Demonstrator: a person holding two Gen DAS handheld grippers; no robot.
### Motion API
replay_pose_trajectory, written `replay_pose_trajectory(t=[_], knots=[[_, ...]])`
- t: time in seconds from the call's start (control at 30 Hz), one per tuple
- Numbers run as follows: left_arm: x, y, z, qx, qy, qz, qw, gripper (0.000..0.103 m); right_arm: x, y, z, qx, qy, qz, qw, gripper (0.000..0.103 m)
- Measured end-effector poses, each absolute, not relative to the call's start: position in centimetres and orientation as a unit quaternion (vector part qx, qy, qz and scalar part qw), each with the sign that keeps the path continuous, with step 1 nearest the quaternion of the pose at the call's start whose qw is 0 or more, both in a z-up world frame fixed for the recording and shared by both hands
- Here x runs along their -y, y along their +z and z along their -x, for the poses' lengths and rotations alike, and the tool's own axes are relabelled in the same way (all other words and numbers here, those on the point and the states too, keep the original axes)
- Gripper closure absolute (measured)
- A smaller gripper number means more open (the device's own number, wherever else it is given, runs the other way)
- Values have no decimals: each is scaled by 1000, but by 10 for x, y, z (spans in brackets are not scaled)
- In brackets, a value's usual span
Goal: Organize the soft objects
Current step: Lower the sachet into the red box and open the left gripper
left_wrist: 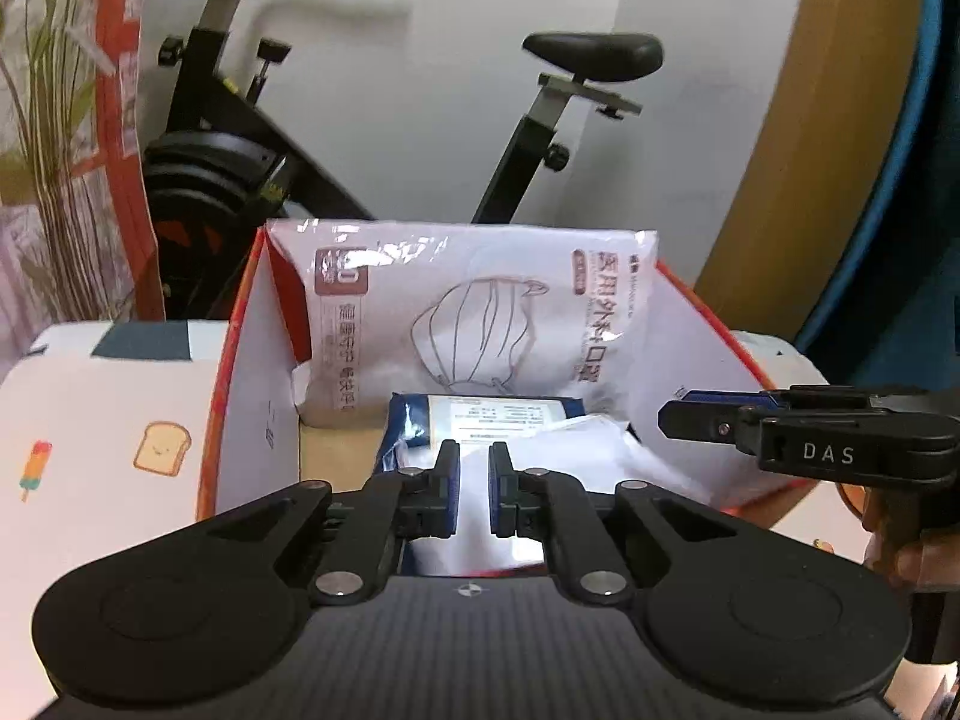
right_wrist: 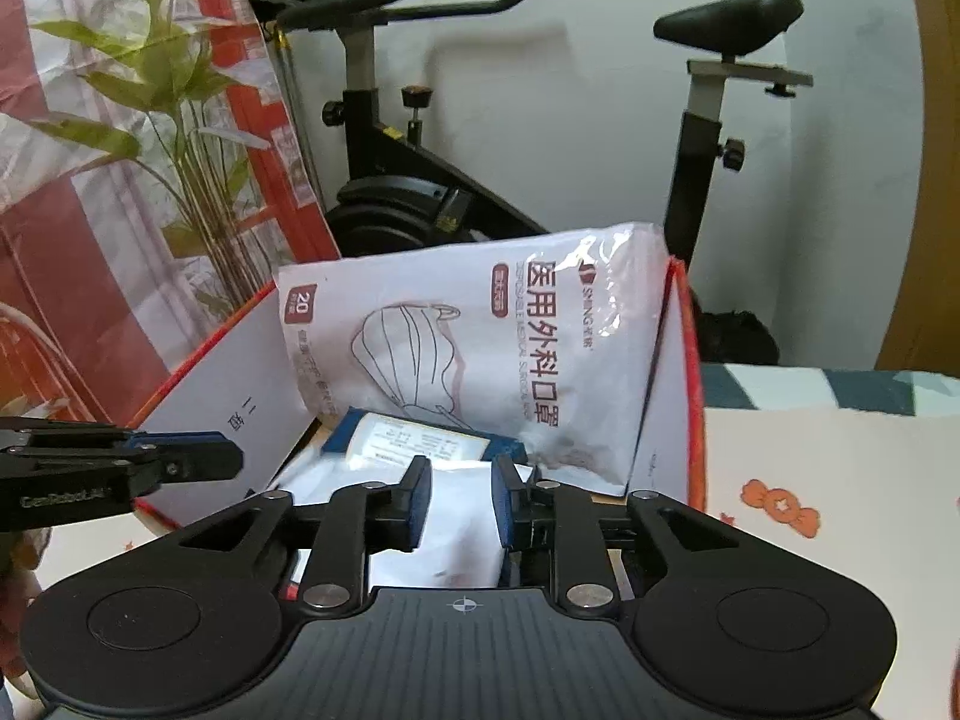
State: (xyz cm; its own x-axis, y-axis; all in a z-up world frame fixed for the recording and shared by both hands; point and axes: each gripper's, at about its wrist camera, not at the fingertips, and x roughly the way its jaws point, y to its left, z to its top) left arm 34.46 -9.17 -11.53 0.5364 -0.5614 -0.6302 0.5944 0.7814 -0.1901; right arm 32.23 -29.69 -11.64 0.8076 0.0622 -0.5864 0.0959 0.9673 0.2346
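Left wrist view: left gripper at 6 o'clock, jaws narrow, white soft pack between, grip uncertain.
Right gripper: slightly parted over it.
Pack: light, floppy, slippery; pinch an edge.
Box: 12 o'clock, mask bag upright behind.

Soft, even indoor light in both wrist views; no hard shadows.
Glare streaks the mask bag at 12 o'clock; fisheye bends and darkens the edges.
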Motion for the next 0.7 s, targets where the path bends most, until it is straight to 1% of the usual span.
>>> replay_pose_trajectory(t=[0.1, 0.13, 0.17, 0.2, 0.23, 0.27, 0.3, 0.37, 0.4, 0.5, 0.6, 0.7], knots=[[84, -107, -331, -332, -329, -24, 884, 92, 291, -105, -307, -292, -7, -109, 950, 71], [81, -104, -326, -326, -326, -24, 887, 90, 289, -101, -302, -285, -7, -102, 953, 64], [78, -101, -321, -320, -324, -22, 890, 85, 286, -97, -295, -277, -7, -96, 956, 57], [74, -97, -316, -313, -322, -19, 893, 81, 284, -93, -289, -267, -7, -92, 959, 55], [69, -94, -310, -307, -319, -18, 896, 73, 282, -89, -282, -257, -5, -89, 962, 55], [65, -91, -303, -301, -315, -19, 900, 70, 280, -86, -275, -250, -3, -87, 964, 55], [61, -88, -297, -294, -310, -21, 904, 70, 278, -83, -268, -244, -3, -85, 966, 54], [53, -84, -282, -282, -305, -33, 909, 70, 273, -81, -254, -233, -1, -80, 969, 47], [49, -83, -273, -276, -304, -42, 911, 70, 270, -80, -246, -227, 0, -78, 971, 45], [37, -84, -251, -271, -299, -54, 913, 70, 260, -84, -223, -217, 7, -73, 973, 45], [26, -92, -231, -282, -297, -42, 911, 70, 252, -94, -200, -217, 11, -83, 973, 45], [18, -108, -212, -303, -294, -25, 906, 70, 244, -114, -181, -233, 13, -91, 968, 45]])
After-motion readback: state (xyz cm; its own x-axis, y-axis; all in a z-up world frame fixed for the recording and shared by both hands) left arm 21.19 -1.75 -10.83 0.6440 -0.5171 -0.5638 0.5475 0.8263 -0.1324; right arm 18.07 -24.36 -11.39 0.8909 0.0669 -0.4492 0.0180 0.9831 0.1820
